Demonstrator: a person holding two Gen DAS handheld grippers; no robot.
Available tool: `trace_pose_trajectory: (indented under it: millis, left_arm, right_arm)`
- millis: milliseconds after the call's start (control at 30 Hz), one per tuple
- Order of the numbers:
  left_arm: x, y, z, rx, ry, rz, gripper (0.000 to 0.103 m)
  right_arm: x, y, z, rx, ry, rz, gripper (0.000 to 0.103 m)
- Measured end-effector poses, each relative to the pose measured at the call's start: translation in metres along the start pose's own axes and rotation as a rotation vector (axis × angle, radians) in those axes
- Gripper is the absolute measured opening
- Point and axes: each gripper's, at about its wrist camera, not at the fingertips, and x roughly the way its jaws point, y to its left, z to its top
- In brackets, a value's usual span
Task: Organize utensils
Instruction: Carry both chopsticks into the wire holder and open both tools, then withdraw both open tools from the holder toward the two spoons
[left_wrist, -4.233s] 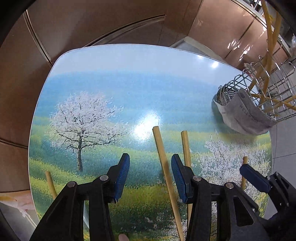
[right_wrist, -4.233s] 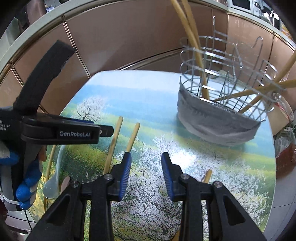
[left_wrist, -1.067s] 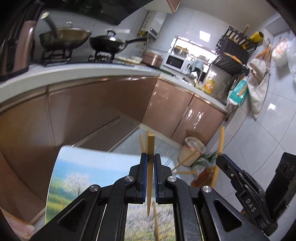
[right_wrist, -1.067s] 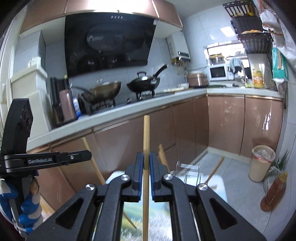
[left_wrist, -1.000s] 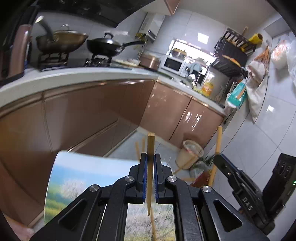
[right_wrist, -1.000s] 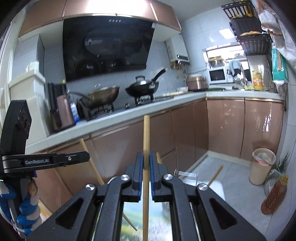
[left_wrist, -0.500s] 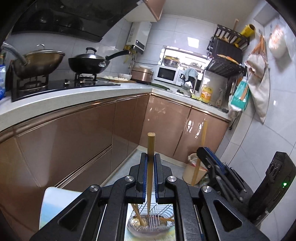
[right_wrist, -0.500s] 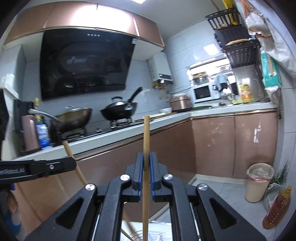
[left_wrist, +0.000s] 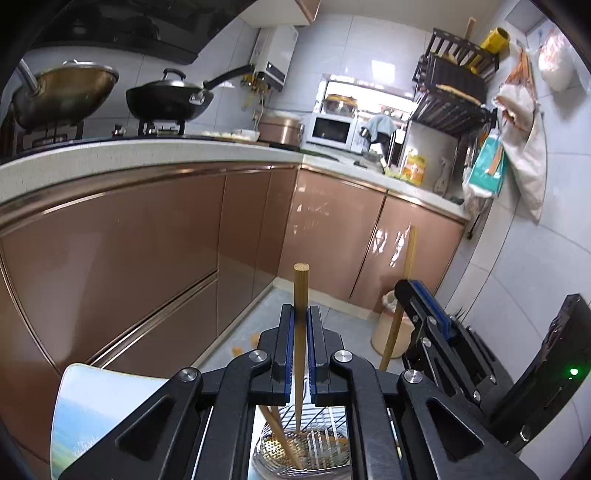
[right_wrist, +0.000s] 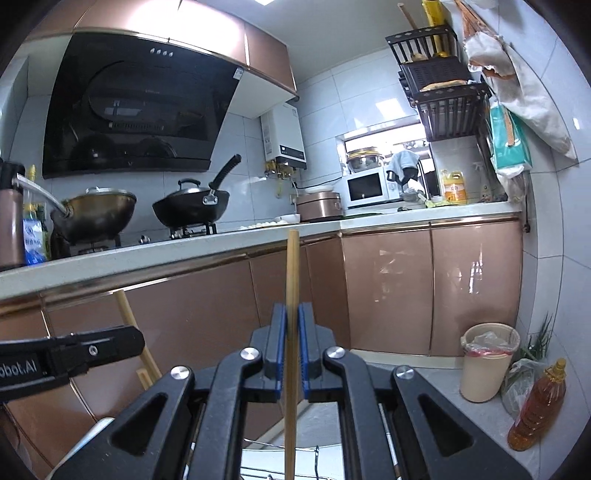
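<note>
Slim wooden chopstick (left_wrist: 300, 325): golden tan
Gripper pads (left_wrist: 290, 343): blue on black
Glossy cabinet doors (left_wrist: 147, 236): copper brown
Square tabletop (left_wrist: 85, 406): printed blue-green landscape
Round wire basket (left_wrist: 303, 448): silver metal
Lidded wok (right_wrist: 190, 208): black

Through my left wrist view the chopstick (left_wrist: 301, 332) I hold looks like matt, pale wood, clamped between blue rubbery pads on a matt black plastic left gripper (left_wrist: 301, 347) with bright metal screws. Below it I see a shiny wire metal basket (left_wrist: 310, 446) on a glossy printed table top (left_wrist: 92, 398). My right gripper (right_wrist: 291, 343) is the same black plastic, its chopstick (right_wrist: 291, 295) matt wood too. The cabinet doors (right_wrist: 388, 288) are glossy copper-brown, the wall tiles (right_wrist: 325, 110) smooth and shiny.
</note>
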Motion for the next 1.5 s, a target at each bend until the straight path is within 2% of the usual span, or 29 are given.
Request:
trace_pose_trajectory:
  millis: [400,833,900,1000,1133,1333,1500]
  left_arm:
    - [0.016,0.017,-0.028,-0.036,0.066,0.034,0.006]
    - [0.003,0.019,-0.031,-0.05,0.083,0.063,0.006]
    - [-0.005,0.018,-0.028,-0.045,0.069,0.07,0.008]
    - [-0.018,0.021,-0.024,-0.062,0.06,0.073,0.02]
    - [-0.047,0.024,-0.02,-0.074,0.039,0.083,0.032]
    - [-0.113,0.036,-0.009,-0.052,0.023,0.127,0.036]
    - [-0.171,0.058,-0.013,-0.071,0.049,0.175,0.037]
  right_arm:
    - [0.0,-0.004,-0.034,0.014,0.024,-0.003,0.007]
    - [-0.026,0.004,-0.029,-0.01,0.058,0.013,0.009]
    - [-0.034,0.005,-0.022,-0.018,0.048,0.019,0.012]
    - [-0.046,0.004,-0.016,-0.011,0.05,0.029,0.019]
    - [-0.068,0.006,-0.007,-0.021,0.047,0.03,0.02]
    - [-0.108,0.009,0.016,-0.029,0.068,0.043,0.02]
    - [-0.144,0.017,0.035,-0.046,0.102,0.078,0.02]
